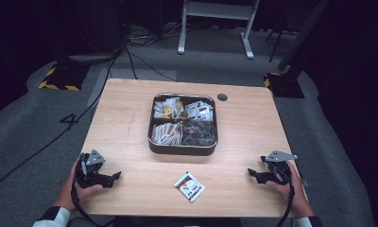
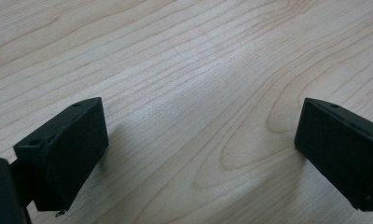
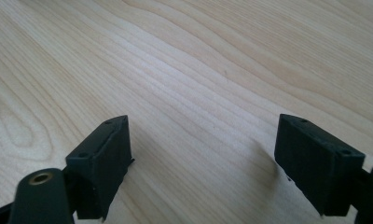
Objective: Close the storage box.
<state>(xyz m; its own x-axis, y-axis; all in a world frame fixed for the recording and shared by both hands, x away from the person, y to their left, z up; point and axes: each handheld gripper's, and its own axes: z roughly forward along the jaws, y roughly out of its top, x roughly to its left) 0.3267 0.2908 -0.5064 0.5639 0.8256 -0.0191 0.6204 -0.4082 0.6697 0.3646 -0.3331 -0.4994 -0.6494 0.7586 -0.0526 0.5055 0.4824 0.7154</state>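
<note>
A dark metal tray with four compartments of small packets stands in the middle of the wooden table. One white packet with red and black print lies loose in front of it, near the front edge. My left gripper rests at the front left, held by a hand, its jaws wide apart over bare wood. At the front right my right gripper is also open, with bare wood between its jaws. Both point inward toward the loose packet.
A small black round cap sits in the table top behind the tray. Beyond the table are grey carpet, cables and a white stand's legs. Bare wood lies either side of the tray.
</note>
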